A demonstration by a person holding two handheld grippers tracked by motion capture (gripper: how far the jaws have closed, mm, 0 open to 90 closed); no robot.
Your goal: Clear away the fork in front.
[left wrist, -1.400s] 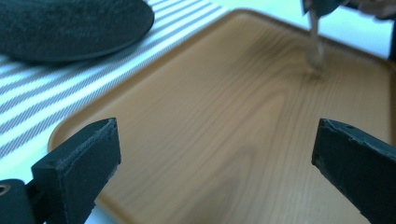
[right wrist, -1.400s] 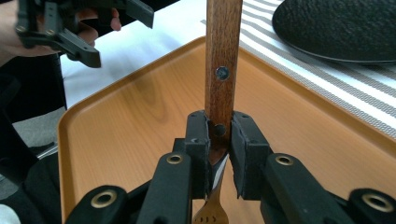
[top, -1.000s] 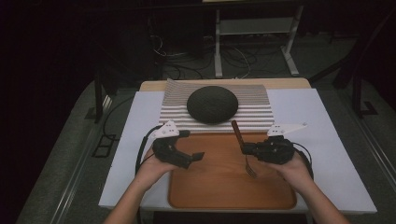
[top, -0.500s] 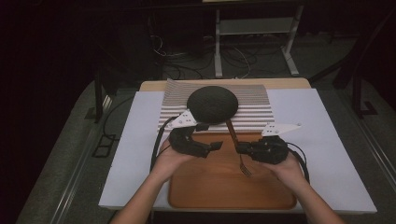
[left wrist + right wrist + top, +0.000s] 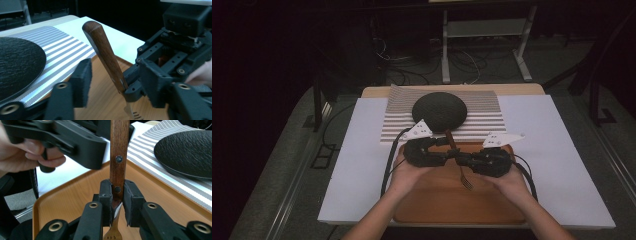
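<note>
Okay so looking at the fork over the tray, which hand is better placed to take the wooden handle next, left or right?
Left. The right gripper is clamped low on the fork, while the left gripper, jaws just closing, already straddles the free wooden handle above the tray without pressing on it yet.

Left gripper (image 5: 105, 85) jaws, just closing, flank but don't yet touch a wooden-handled fork (image 5: 105, 53) tilted toward 11 o'clock above an orange tray (image 5: 105, 105), clamped by the right gripper (image 5: 132, 87) at 4 o'clock, black plate (image 5: 17, 67) at 9 o'clock.
</note>
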